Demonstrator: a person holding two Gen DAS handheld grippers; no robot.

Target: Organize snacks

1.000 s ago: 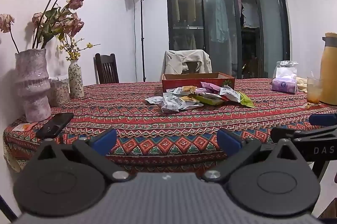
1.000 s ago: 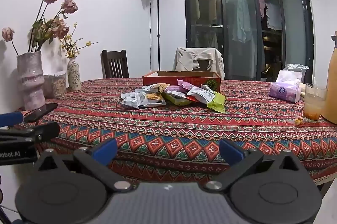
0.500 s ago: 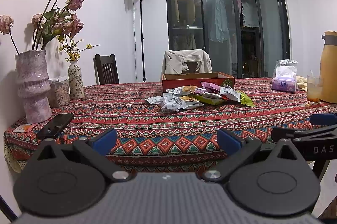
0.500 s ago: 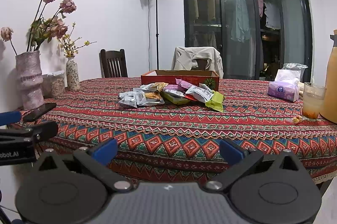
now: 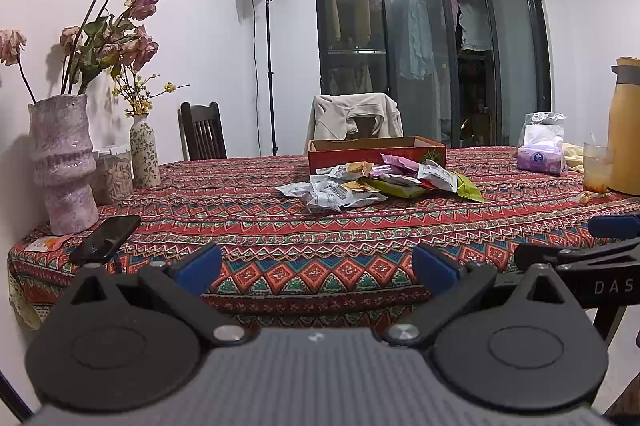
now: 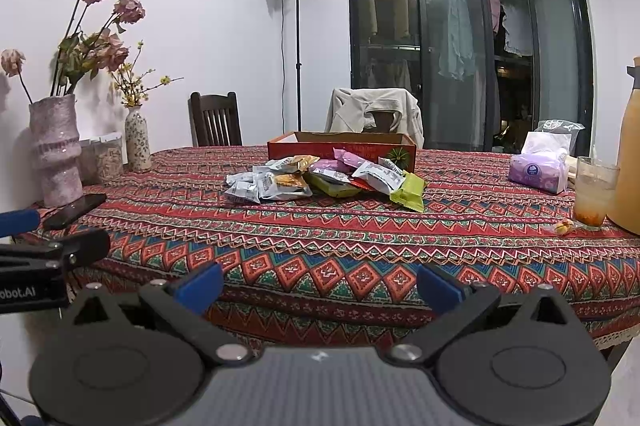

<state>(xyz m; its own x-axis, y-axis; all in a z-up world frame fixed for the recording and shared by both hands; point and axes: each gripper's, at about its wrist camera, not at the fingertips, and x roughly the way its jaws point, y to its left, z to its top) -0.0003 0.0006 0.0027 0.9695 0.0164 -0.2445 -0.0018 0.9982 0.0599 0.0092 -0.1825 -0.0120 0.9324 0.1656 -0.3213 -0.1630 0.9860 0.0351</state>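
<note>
So we're standing back from the tabletop (image 6: 360,242), which is covered in a red patterned cloth and takes up most of both views. Along its left side sit a tall pink vase (image 5: 64,161) with dried flowers and a small floral vase (image 5: 144,153), with a dark phone (image 5: 106,238) lying near the front edge. Over on the right we've got a yellow jug (image 6: 630,153), a glass (image 6: 594,191) and a purple tissue pack (image 6: 538,171).

Toward the far side sits the open red cardboard box (image 6: 340,145), and the snacks (image 6: 324,179) are heaped loose on the cloth just in front of it, some touching its front wall. None look to be inside yet, though we can't see the box floor from this low angle.

Both tools are well short of the pile, hanging off the near edge. The left tool (image 5: 316,266) has its blue pads spread wide with nothing between them, and the right tool (image 6: 318,284) is the same, wide apart and empty.

Our take on doing the approach well: come in over the cloth, not skimming it, and start on the outer packets like the green one (image 6: 410,191) on the right or the white ones (image 6: 244,187) on the left, since they're free of the stack. Pinch a sealed edge, because those foil bags will probably slip or crush if grabbed by the puffy middle.
</note>
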